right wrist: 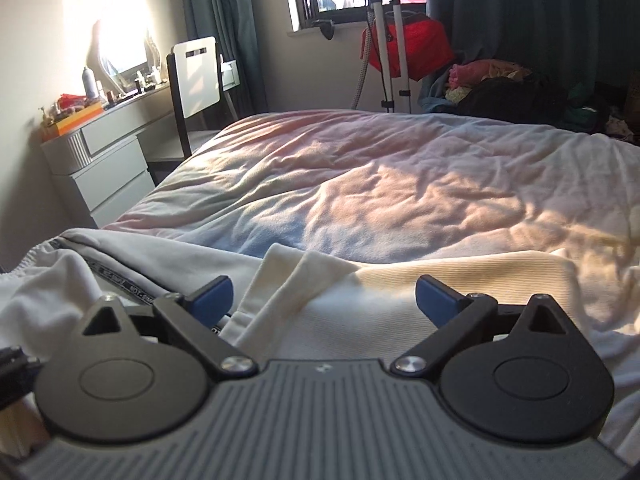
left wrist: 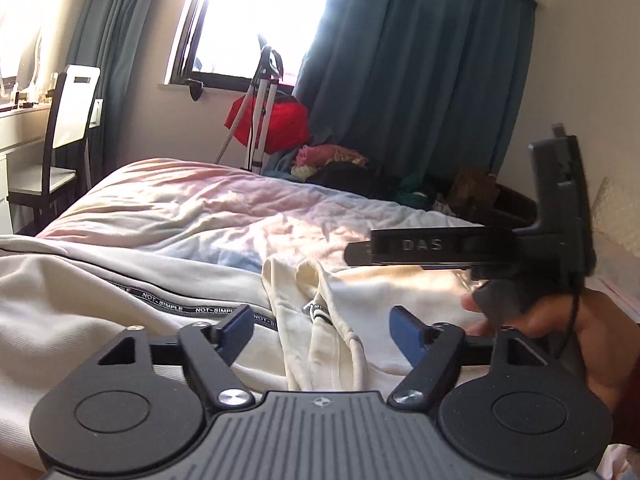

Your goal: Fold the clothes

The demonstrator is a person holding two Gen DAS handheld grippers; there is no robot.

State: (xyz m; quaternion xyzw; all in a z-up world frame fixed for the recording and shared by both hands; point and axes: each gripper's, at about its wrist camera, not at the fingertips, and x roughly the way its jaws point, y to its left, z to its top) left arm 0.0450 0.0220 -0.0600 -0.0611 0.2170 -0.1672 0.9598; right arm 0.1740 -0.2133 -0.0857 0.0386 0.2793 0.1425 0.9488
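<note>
Presently catalogued: one cream sweatshirt [left wrist: 100,292] with black tape trim lettered NOT-SIMPLE [left wrist: 168,307], lying rumpled across the near end of the bed [left wrist: 224,208], a bunched fold of its fabric standing up between the two devices. Left tongs [left wrist: 325,330]: blue pads spread apart, empty, poised just above the bunched fold. Right tongs [right wrist: 324,300]: blue pads likewise apart, holding nothing, over the same garment's flat ribbed panel [right wrist: 460,276]; the right device's body and the person's right hand [left wrist: 560,332] show at the edge of the left view. Bedding: pale, creased duvet with patches of sunlight. Beyond the bed: white-backed chair [right wrist: 196,76], drawer unit [right wrist: 108,168] with a cluttered top surface, garment steamer stand [right wrist: 384,36], red bag [left wrist: 272,124], heap of mixed clothes [left wrist: 340,164], teal curtains [left wrist: 420,80].
</note>
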